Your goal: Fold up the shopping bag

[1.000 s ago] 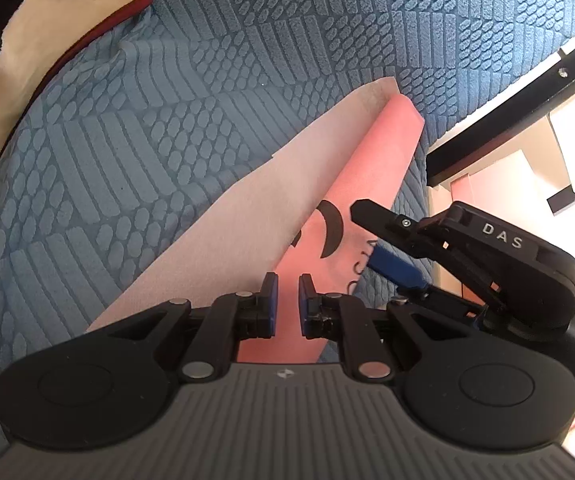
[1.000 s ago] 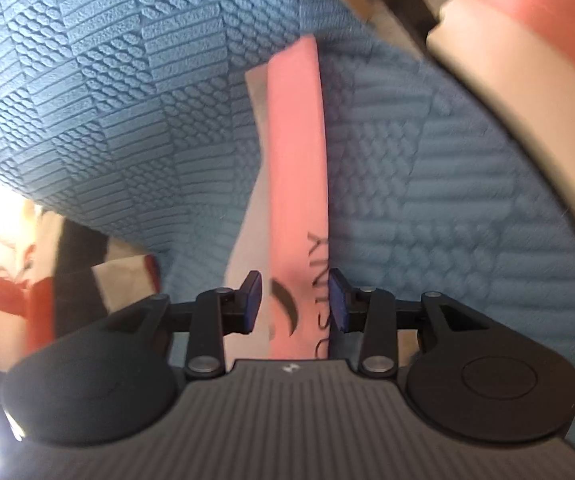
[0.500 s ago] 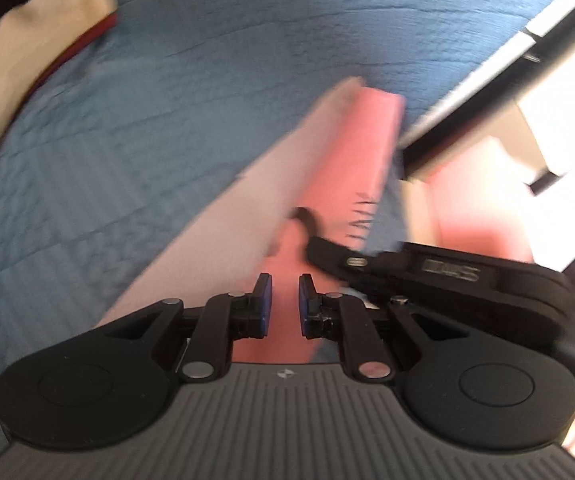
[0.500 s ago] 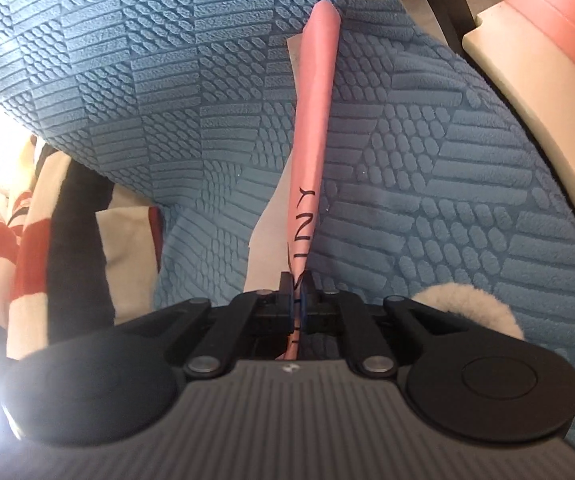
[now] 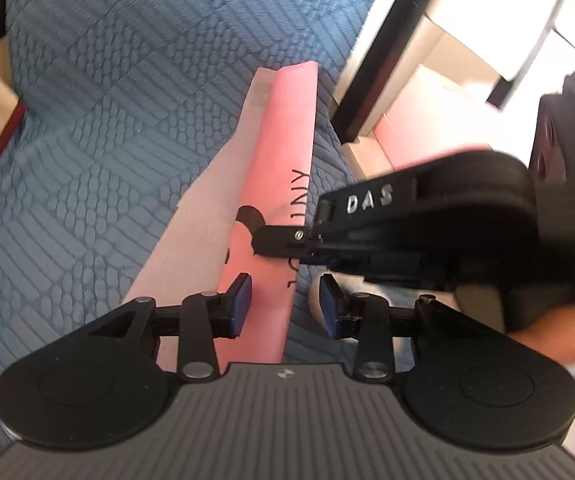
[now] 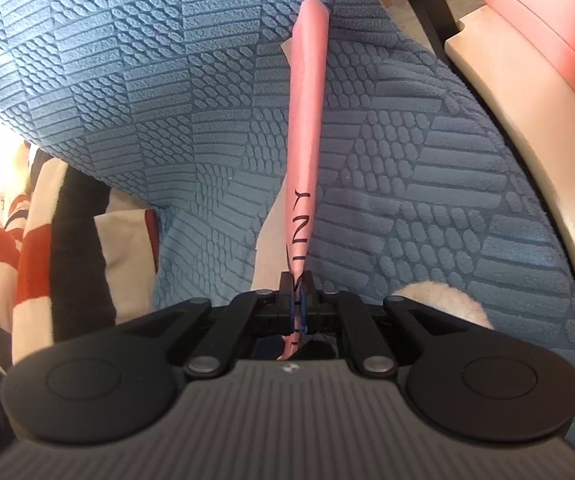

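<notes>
A blue textured blanket [image 6: 191,128] covers the surface, and the pink shopping bag [image 5: 283,176], already folded into a long narrow strip, lies across it. A second ago the right gripper [image 6: 296,307] stood open over the strip's near end; now its fingers are clamped on the pink edge, lifting that layer on edge. The left gripper [image 5: 285,305], narrowly parted before, has spread its fingers wide apart and holds nothing. I judge the right hand is taking over for the next fold. Black letters "INY" run along the bag; "DAS" is embossed on the right gripper.
</notes>
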Demonstrator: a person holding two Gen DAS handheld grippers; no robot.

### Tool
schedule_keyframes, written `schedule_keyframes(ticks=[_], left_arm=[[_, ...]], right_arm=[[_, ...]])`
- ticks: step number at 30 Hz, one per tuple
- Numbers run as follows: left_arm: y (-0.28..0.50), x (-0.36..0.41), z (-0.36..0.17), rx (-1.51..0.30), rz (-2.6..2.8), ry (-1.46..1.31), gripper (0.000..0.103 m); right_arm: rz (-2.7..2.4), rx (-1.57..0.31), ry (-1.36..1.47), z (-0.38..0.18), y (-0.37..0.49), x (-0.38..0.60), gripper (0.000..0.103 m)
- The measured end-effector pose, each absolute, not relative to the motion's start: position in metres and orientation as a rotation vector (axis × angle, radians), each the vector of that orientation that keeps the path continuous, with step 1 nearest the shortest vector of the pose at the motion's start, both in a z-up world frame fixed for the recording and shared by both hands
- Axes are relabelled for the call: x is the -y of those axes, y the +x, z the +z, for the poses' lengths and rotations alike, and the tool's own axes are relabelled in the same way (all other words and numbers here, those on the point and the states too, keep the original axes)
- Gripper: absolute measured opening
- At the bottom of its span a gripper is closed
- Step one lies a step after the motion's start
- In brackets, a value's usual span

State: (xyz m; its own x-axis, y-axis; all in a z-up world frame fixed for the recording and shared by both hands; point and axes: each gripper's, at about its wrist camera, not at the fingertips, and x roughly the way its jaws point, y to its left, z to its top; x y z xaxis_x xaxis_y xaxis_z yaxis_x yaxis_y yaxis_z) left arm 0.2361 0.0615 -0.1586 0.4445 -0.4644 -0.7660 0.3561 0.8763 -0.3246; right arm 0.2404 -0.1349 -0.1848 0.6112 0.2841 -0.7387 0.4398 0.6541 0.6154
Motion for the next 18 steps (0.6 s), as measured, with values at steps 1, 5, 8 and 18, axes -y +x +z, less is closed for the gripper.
schedule_keyframes(ticks=[1, 5, 8, 18], left_arm=[[0.234, -0.056, -0.158, -0.979, -0.517, -0.091, 0.041], [0.225, -0.044, -0.159, -0.981, -0.551, 0.0, 0.033], [0.222, -0.042, -0.163, -0.99, -0.529, 0.018, 0.023], [0.244, -0.081, -0.17, -1.063, -0.483, -0.305, 0.016]], right_arm=[[-0.108, -0.946, 0.893, -0.185, 0.239, 0.137, 0.006], [-0.131, -0.956, 0.876, -0.183, 0.234, 0.146, 0.006], [-0.142, -0.959, 0.889, -0.185, 0.23, 0.151, 0.006], [-0.121, -0.923, 0.903, -0.175, 0.228, 0.157, 0.011]])
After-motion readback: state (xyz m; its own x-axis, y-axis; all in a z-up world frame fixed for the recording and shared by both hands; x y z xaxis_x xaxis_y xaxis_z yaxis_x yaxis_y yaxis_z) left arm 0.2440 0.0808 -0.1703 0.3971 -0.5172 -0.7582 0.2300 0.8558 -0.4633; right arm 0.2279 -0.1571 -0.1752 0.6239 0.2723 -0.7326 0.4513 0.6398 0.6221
